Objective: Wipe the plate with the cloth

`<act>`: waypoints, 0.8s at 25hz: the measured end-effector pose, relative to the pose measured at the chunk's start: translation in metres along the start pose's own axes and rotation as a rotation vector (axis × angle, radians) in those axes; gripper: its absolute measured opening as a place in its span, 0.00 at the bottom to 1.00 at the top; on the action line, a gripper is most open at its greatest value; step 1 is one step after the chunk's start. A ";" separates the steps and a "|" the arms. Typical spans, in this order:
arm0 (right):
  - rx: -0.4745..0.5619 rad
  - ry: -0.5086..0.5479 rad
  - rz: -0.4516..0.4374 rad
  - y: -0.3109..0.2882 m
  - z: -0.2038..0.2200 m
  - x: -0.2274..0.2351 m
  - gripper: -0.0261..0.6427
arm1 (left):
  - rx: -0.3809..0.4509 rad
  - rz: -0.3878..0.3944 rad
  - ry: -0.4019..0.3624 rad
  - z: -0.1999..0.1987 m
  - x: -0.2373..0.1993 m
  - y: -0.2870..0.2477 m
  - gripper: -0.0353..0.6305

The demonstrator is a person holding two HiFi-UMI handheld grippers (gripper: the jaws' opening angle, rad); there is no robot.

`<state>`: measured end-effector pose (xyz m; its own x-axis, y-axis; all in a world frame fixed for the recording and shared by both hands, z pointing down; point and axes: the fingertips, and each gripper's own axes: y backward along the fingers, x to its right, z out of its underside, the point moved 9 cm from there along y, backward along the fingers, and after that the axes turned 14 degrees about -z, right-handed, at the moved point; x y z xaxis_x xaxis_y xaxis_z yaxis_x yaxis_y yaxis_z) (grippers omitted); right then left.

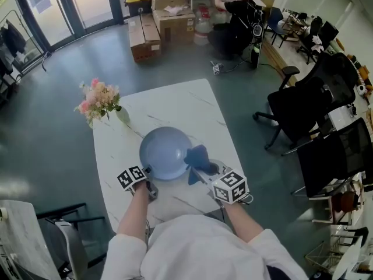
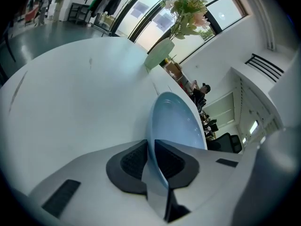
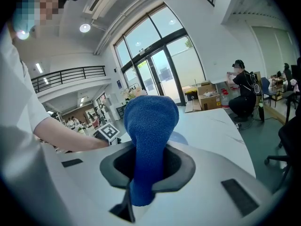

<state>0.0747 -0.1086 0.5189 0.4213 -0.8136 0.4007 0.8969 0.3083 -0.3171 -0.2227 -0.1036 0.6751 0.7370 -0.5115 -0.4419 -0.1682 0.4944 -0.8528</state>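
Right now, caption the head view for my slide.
Left gripper grips the blue plate; right gripper holds the blue cloth beside it over a white table.

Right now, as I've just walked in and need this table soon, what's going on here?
A person stands at the white table with a gripper in each hand. The left gripper is clamped on the near rim of a blue plate. The right gripper is shut on a blue cloth, held at the plate's right edge. Whether the cloth touches the plate can't be made out. A vase of flowers stands at the table's far left.
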 end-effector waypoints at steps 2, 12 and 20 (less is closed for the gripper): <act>-0.001 0.001 -0.002 -0.001 0.000 0.000 0.17 | 0.006 0.004 -0.010 -0.001 0.000 0.001 0.15; 0.000 0.006 -0.022 -0.005 -0.001 -0.003 0.17 | 0.011 0.063 -0.023 -0.001 -0.004 0.008 0.22; -0.002 0.016 -0.036 -0.007 -0.002 -0.005 0.17 | 0.070 0.074 -0.107 -0.006 -0.001 0.026 0.22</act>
<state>0.0656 -0.1080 0.5172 0.3865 -0.8320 0.3981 0.9111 0.2775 -0.3046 -0.2315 -0.0939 0.6515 0.7905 -0.3959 -0.4674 -0.1810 0.5780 -0.7957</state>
